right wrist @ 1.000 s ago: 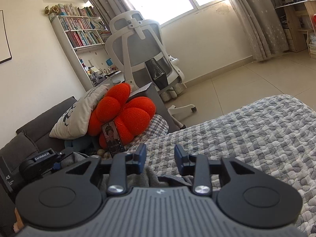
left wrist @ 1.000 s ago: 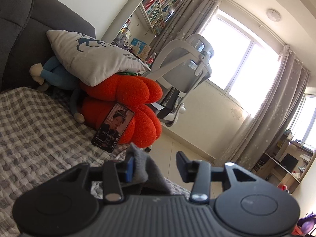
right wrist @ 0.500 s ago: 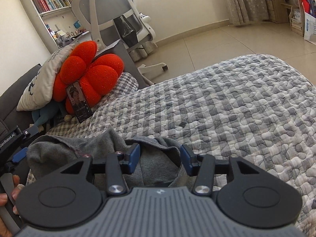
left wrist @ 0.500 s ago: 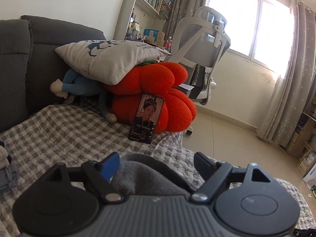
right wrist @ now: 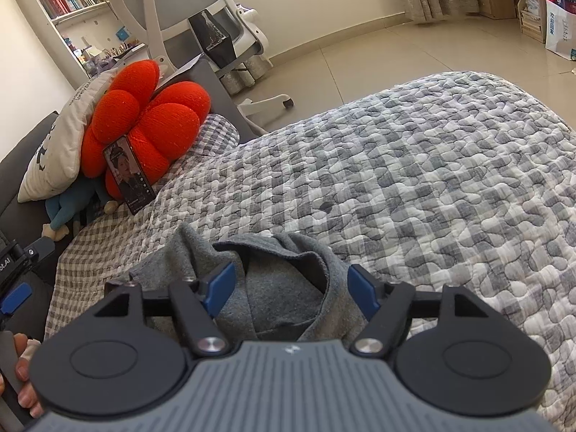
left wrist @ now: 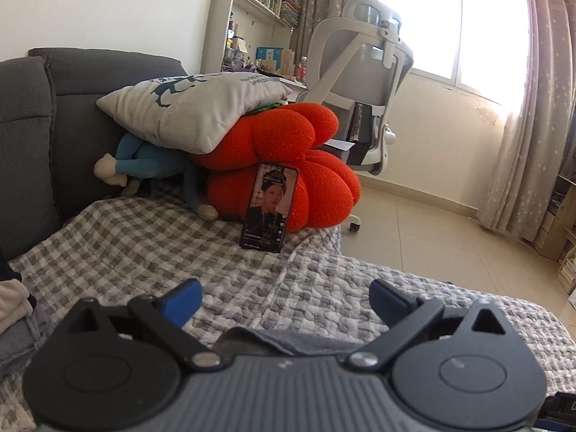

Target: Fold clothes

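Two handheld grippers hover low over a grey-and-white checked quilt (right wrist: 414, 165) that covers a bed. At far left in the left wrist view, a dark grey sofa back (left wrist: 28, 136) rises behind the quilt, and a bit of pale folded cloth (left wrist: 10, 304) shows at the frame edge. Next comes a blue stuffed toy (left wrist: 147, 165) lying under a white pillow (left wrist: 194, 108), which rests on a red flower-shaped cushion (left wrist: 284, 165). A phone (left wrist: 270, 207) with a lit screen stands upright on the quilt, leaning against that cushion. Further right are a bookshelf (left wrist: 259, 3), a white office chair (left wrist: 367, 82), a bright window and pale curtains (left wrist: 532, 115) over a tiled floor. The left gripper (left wrist: 284, 297) has its blue-tipped fingers spread wide with nothing between them; only an edge of the grey garment (left wrist: 284, 342) shows just below it. In the right wrist view, the grey garment (right wrist: 280, 288) lies crumpled on the near part of the quilt, its folds bunched, so its long axis cannot be told. The right gripper (right wrist: 291, 284) is spread wide above it, its fingers straddling the bunched cloth without pinching it. Part of a hand (right wrist: 21, 378) shows at the lower left edge.
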`<state>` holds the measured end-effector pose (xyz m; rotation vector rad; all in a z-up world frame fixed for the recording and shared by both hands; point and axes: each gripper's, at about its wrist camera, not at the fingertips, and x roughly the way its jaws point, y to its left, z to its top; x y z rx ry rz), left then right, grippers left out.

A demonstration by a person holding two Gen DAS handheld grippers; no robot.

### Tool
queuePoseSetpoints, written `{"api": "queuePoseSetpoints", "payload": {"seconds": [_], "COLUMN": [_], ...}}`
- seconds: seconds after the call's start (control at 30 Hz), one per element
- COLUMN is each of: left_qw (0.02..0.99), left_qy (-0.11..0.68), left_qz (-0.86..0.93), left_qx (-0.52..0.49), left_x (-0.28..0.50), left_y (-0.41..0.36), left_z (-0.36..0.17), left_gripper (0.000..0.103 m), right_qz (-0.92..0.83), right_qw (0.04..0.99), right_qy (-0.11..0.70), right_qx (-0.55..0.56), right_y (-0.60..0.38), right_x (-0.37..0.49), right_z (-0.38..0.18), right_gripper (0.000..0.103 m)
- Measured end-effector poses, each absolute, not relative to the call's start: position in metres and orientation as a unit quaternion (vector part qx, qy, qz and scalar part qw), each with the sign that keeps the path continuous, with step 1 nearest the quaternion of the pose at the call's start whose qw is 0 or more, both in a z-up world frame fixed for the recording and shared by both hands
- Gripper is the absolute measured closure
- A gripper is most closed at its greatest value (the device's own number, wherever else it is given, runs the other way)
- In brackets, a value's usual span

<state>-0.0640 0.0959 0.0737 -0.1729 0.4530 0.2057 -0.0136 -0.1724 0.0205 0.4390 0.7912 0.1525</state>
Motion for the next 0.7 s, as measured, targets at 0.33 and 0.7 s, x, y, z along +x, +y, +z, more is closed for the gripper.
{"api": "queuePoseSetpoints", "payload": {"seconds": [0.33,0.7], "left_qw": [0.945,0.906], "left_qy": [0.304,0.397], "left_qz": [-0.080,-0.132], "left_qx": [-0.092,-0.070], "left_x": [-0.052,-0.027], "left_y": [0.058,0.023], "left_z": [0.059,0.020], "left_gripper": [0.004,0.026], "right_qz": [0.053,0.060], "right_qw": [0.892,0.875], "right_qy": [0.403,0.426], "right_qx": [0.199,0.223], "right_y": [-0.175,-0.188], "right_x": [-0.006,0.002], "right_z": [0.015,0.003], "right_gripper": [0.023,0.023]}}
